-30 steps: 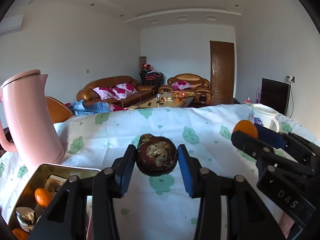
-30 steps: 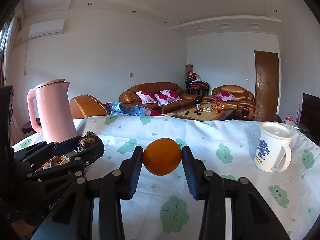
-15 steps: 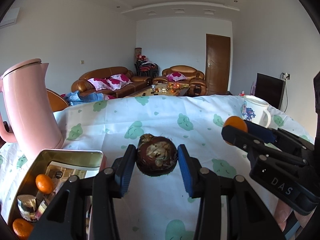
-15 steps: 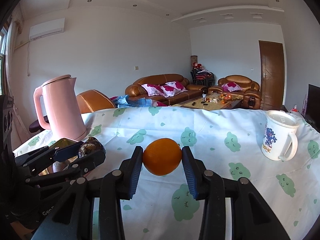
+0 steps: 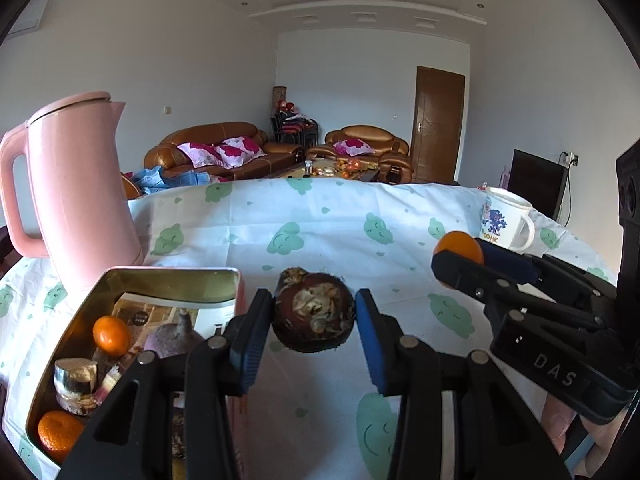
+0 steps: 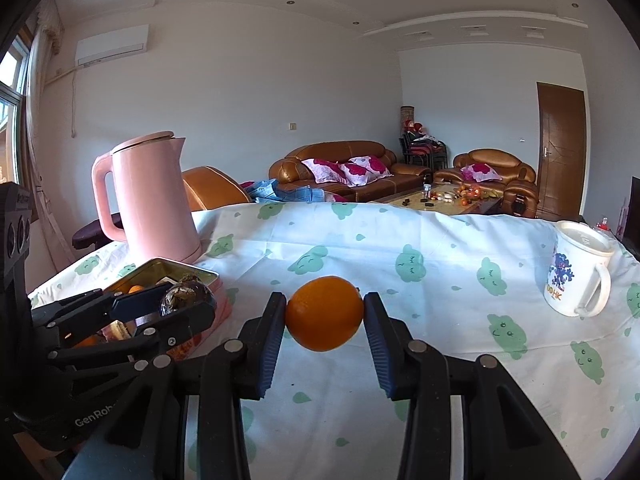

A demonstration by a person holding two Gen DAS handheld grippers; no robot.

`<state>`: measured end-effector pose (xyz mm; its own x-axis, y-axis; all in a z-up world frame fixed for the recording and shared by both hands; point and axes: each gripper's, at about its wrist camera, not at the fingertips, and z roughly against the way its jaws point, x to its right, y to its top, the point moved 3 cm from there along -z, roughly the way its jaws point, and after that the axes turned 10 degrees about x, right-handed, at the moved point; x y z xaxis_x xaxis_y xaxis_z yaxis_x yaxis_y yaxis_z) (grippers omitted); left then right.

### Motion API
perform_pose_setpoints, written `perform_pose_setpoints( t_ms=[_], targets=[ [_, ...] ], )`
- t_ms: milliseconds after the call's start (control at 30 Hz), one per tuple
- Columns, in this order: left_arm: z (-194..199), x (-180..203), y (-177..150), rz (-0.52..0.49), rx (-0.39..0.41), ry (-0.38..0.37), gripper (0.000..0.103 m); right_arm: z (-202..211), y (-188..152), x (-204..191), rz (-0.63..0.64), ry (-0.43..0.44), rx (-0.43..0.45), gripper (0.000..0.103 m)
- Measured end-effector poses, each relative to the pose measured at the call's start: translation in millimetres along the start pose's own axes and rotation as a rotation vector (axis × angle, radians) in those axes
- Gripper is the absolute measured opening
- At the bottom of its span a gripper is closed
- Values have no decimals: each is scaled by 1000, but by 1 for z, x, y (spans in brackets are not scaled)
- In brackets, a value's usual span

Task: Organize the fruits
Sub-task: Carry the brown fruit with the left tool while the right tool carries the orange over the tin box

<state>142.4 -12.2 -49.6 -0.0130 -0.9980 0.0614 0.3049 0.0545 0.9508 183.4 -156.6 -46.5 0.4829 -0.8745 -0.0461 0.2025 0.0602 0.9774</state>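
**Both grippers loaded with fruit above the clothed table**

The left gripper [image 5: 314,316] has its blue pads clamped on a dark, round mangosteen [image 5: 314,312] with a rough, flaky brown patch on its skin, held above the tablecloth [image 5: 328,224]. The right gripper [image 6: 324,314] pinches a smooth, glossy orange [image 6: 323,313] between ridged pads, also clear of the cloth.

From the left wrist view, an open metal tin [image 5: 172,276] with a gold-toned inner wall lies at about 9 o'clock of the mangosteen, just beside the left finger. It holds two small tangerines [image 5: 111,334], a purplish bulb-shaped fruit [image 5: 176,336], a foil-wrapped piece [image 5: 75,376] and a printed card. A tall matte pink kettle [image 5: 76,188] stands at 10 o'clock, directly behind the tin. At 2 o'clock the right gripper crosses the view, and beyond it sits a white ceramic mug [image 5: 506,220] with a blue print.

The cloth is thin and creased, white with green smiling shapes. Nothing lies on it between the mangosteen and the tin's near rim. Brown leather sofas [image 6: 340,172] with pink cushions fill the far room.
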Motion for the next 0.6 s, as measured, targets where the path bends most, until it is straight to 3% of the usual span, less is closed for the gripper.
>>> perform_pose_setpoints(
  t_ms=[600],
  targets=[
    [40,-34,2,-4,38,48,44,3,10,-45,35,89,-6,42]
  ],
)
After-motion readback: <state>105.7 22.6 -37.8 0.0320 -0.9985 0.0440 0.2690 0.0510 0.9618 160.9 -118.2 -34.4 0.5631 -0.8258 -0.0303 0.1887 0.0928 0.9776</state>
